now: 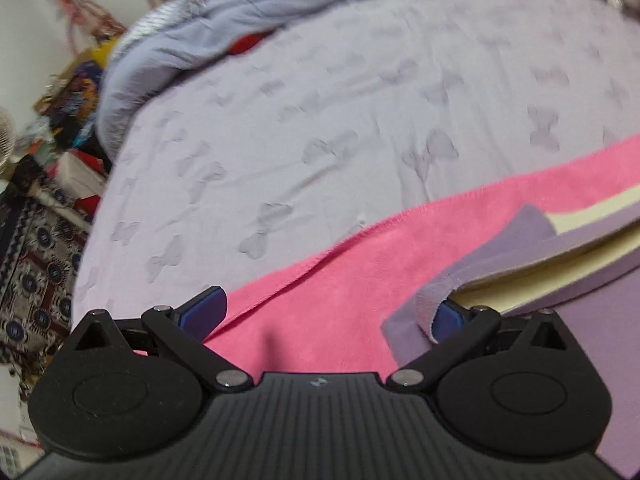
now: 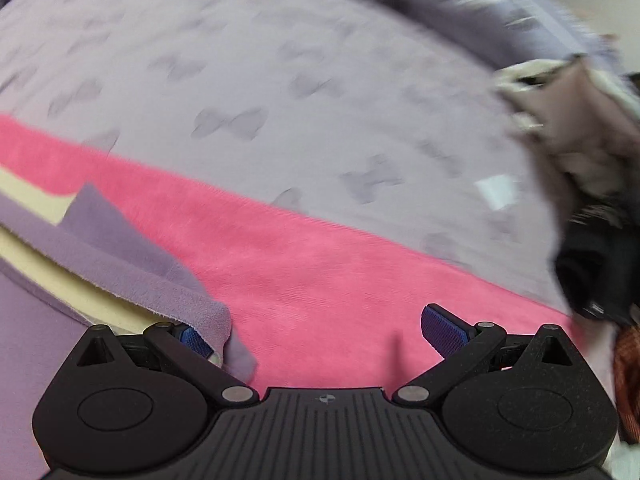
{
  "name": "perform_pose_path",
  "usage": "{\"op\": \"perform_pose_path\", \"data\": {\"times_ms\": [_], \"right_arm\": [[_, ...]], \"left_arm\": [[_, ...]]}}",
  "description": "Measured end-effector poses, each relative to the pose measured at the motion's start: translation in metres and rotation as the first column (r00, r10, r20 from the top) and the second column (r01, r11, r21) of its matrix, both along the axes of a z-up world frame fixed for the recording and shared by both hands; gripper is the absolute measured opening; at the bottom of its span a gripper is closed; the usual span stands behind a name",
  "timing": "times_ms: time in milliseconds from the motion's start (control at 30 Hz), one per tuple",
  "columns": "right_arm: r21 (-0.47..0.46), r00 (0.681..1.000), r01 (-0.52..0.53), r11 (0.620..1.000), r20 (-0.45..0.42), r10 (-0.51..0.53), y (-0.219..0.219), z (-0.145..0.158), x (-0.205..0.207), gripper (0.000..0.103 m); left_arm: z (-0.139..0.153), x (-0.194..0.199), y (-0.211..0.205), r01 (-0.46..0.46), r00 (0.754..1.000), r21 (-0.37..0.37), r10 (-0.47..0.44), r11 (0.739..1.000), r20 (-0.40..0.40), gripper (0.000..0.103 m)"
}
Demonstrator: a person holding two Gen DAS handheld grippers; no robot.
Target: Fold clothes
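The left gripper is spread wide, its right fingertip tucked under the purple cloth's turned-up edge, pinching nothing. The right gripper is spread too, its left fingertip partly hidden behind the same fabric. The purple cloth with cream lining lies on a pink cloth, at four o'clock in the left view and eight o'clock in the right. Both rest on a lilac butterfly-print bedsheet. A bunched blue-grey blanket crowds eleven o'clock. In the right view, a heap of grey and black clothes sits at three o'clock, blurred. Floor clutter lies at nine o'clock.
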State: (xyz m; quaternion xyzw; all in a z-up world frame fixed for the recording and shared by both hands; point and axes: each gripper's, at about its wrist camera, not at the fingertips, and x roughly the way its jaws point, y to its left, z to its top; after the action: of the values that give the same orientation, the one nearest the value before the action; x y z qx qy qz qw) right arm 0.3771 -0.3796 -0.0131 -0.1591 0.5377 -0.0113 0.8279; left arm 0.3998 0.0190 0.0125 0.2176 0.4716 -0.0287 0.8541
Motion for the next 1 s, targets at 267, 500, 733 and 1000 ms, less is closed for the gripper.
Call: {"op": "perform_pose_path", "data": {"times_ms": [267,500,733,1000], "right_arm": [[0.339,0.925,0.178,0.924,-0.379,-0.039,-0.059,0.000,0.073,0.103],[0.435,0.783,0.507,0.745,-0.593,-0.187,-0.085,-0.027,0.082,0.103],[0.498,0.744,0.621,0.606,-0.618,-0.253,-0.115,-0.031,0.070,0.103],[0.694,0.794,0.589,0.413,-0.402,-0.456,-0.140,0.005,0.037,0.103]], "left_arm": [[-0.022,0.081,0.035,-0.170,0.887,-0.202,0.061,0.965,-0.457,0.103],[-0.044,0.112,0.069,-0.555,0.690,-0.277,0.249,0.784,-0.680,0.103],[-0.044,0.110,0.072,-0.561,0.695,-0.299,0.243,0.772,-0.677,0.102],[-0.038,0.096,0.121,-0.793,0.606,-0.486,0.401,0.367,-0.687,0.102]]}}
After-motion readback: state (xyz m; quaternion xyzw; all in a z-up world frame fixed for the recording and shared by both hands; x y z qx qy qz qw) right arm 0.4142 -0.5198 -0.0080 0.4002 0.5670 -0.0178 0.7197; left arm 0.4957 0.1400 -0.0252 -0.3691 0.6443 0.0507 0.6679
